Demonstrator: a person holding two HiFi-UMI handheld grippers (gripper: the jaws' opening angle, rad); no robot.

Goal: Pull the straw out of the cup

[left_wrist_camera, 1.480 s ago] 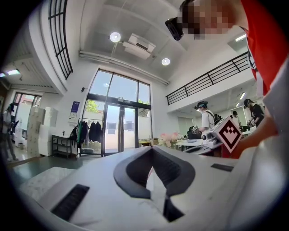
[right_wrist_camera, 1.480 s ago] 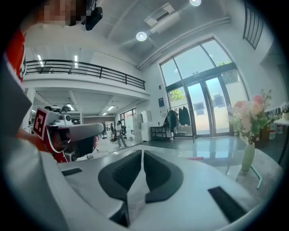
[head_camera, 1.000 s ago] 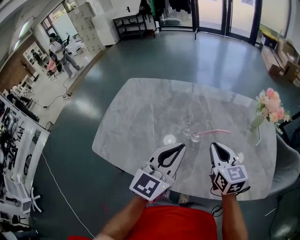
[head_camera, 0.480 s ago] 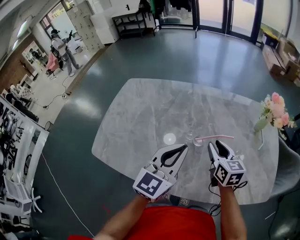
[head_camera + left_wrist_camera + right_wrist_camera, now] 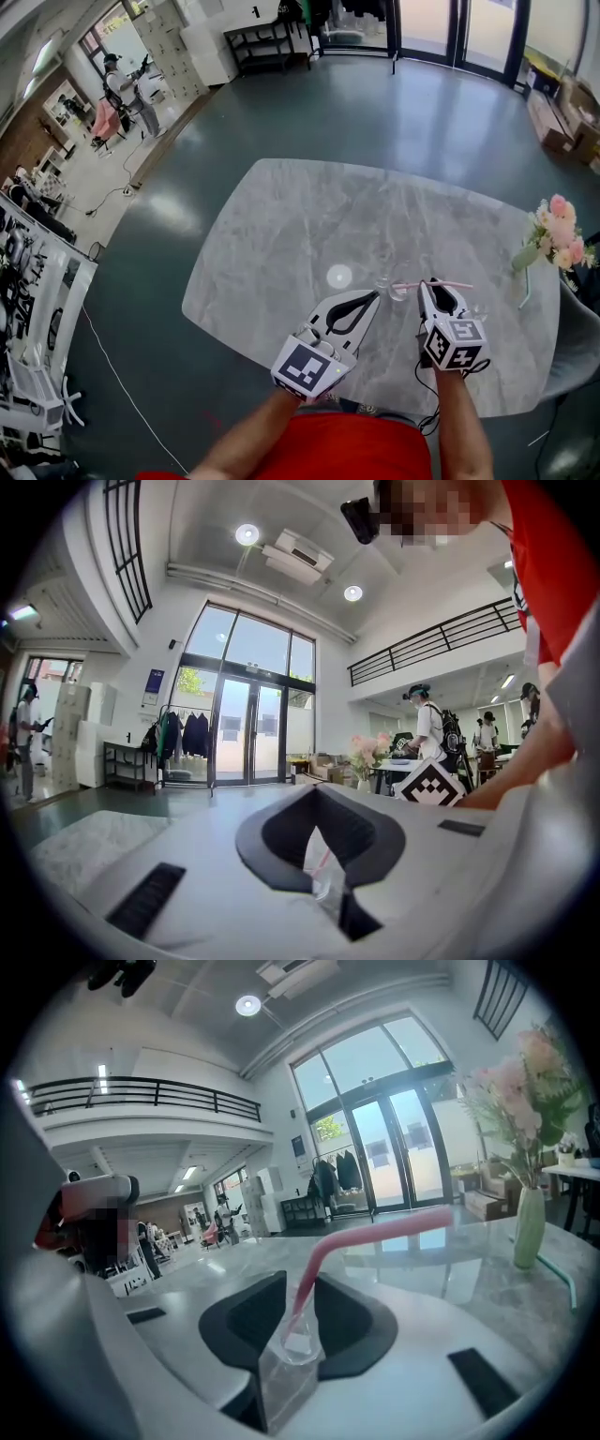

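Note:
A small clear cup [image 5: 388, 284] stands on the grey marble table [image 5: 300, 216]. A bent pink straw [image 5: 445, 283] sits in it, its long end pointing right. My right gripper [image 5: 432, 285] has its tips at the straw. In the right gripper view the straw [image 5: 375, 1227] rises from the cup [image 5: 284, 1368] between the jaws. They have just been closing, and a sliver of room still shows beside the straw. My left gripper [image 5: 375, 296] is just short of the cup, tips close together. Its own view shows the cup [image 5: 328, 892] in a narrow gap.
A vase of pink flowers [image 5: 562, 246] stands at the table's right edge, with a pale green stick [image 5: 520, 286] beside it. The near table edge runs under both forearms. Dark floor surrounds the table. People stand far off at the back left.
Both grippers have come forward towards the cup. The right gripper's tips, earlier short of the straw, now sit at it. The left tips are nearer the cup.

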